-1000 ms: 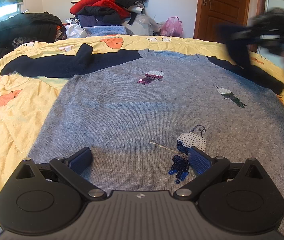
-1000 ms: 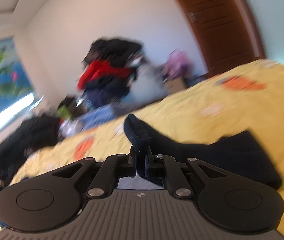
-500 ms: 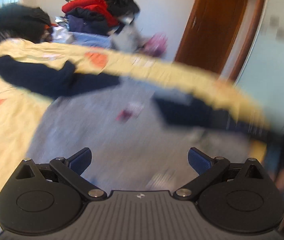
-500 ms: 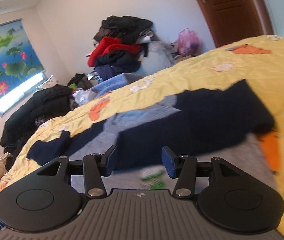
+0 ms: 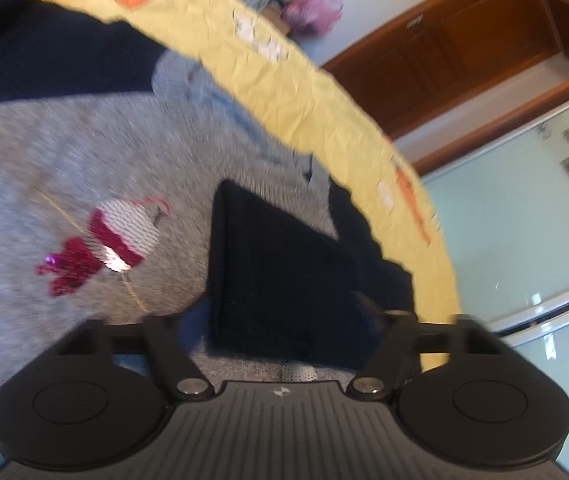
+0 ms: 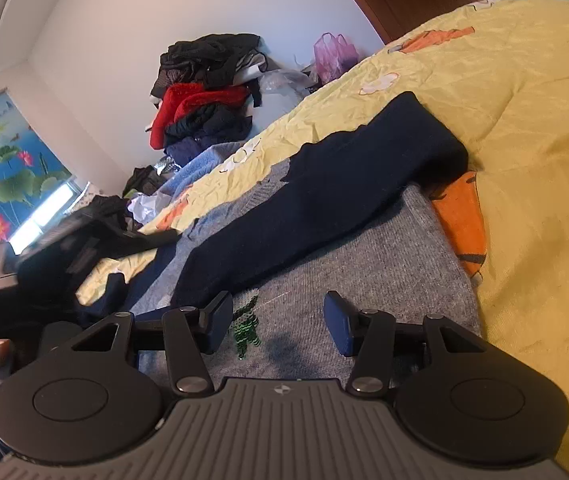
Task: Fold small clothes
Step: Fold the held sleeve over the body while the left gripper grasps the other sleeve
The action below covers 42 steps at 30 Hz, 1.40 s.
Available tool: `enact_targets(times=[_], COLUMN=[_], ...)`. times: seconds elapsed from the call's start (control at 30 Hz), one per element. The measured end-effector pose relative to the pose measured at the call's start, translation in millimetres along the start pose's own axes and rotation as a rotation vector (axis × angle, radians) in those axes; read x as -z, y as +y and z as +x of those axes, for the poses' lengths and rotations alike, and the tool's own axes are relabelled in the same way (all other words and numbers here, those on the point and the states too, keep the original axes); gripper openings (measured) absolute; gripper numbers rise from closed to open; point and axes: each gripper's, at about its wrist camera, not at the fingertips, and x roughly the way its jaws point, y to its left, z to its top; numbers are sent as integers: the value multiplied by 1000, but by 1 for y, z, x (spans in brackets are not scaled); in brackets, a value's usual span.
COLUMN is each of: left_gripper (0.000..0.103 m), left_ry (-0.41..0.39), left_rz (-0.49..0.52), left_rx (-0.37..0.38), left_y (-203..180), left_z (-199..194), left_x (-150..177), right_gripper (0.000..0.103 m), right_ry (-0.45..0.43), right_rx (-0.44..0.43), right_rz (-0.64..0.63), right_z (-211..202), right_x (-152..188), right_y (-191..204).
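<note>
Sleeve (image 5: 284, 276) being straddled by closing left gripper (image 5: 280, 320), pinch unclear; right gripper (image 6: 278, 326) half-open, empty; cuff edge should be pinched squarely.

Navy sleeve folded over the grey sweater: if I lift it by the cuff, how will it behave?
The navy sleeve looks like soft knit lying limp, so it will probably drape and sag. Being joined to the grey sweater, it may drag the shoulder. Likely light.

Grey sweater (image 6: 364, 264) with navy sleeves (image 6: 324, 200), sequin patches in magenta-and-white (image 5: 104, 240), yellow bedspread (image 6: 524, 120) with orange prints
</note>
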Motion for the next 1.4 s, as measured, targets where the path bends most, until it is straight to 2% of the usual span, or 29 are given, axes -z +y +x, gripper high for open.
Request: enact_targets(times=[0.07,0.1,0.13,0.17,0.2,0.3,0.47,0.6,0.7,0.83,0.9,0.93,0.97,1.03,1.07,1.1,1.17,1.27,1.33,1.4], left_gripper=[58,52,43,20,8,7,7,7,7,7,7,7,7,7,8,9,10,12,16,24], left_ry=[-2,-1,1,2,1,-36,-162,-256,-281,-235,-214,-221,-241,-253,-256,-256,-249,-247,-306,-382], left_rz=[22,34,48,64,81,149,319,402,380,300,321,333,344,331,315,304,300,274,246,193], left_rx=[-7,-12,-24,-42,-67,-133,-158,-223,-312,-378,-409,-417,-417,-415,-409,-402,-385,-337,-319,-318], left_y=[-5,-8,-10,-12,-14,-22,-42,-32,-1,41,47,50,50,52,53,54,57,65,73,89], left_z=[1,2,3,3,4,0,-40,-74,-89,-86,-77,-74,-74,-74,-75,-75,-76,-92,-117,-145], left_x=[-2,-2,-3,-3,-3,-6,-9,-13,-20,-22,-13,-10,-6,-5,-5,-5,-6,-8,-8,-16], right_gripper=[55,55,55,55,55,55,55,55,55,56,59,59,59,66,76,81,80,74,74,80], right_ry=[-3,-4,-5,-6,-6,-6,-8,-8,-8,-7,-17,-40,-66,-82,-79,-75,-46,59,116,102], right_rx=[-10,-13,-15,-17,-18,-18,-13,-8,-4,21,91,94,71,48,56,75,143,261,308,298], right_rz=[15,20,24,26,27,26,19,10,3,-26,-99,-142,-184,-277,-324,-368,-434,-461,-474,-502], right_z=[-1,-1,-2,-2,-2,-2,-4,-4,-5,-5,-8,-11,-12,-4,5,17,49,94,110,110], right_x=[0,0,-1,-1,-1,-1,1,1,1,1,-1,-4,-10,-27,-37,-46,-61,-72,-69,-59], right_y=[-2,-2,-2,-3,-3,-2,-1,0,3,9,27,39,51,73,82,87,87,72,63,58])
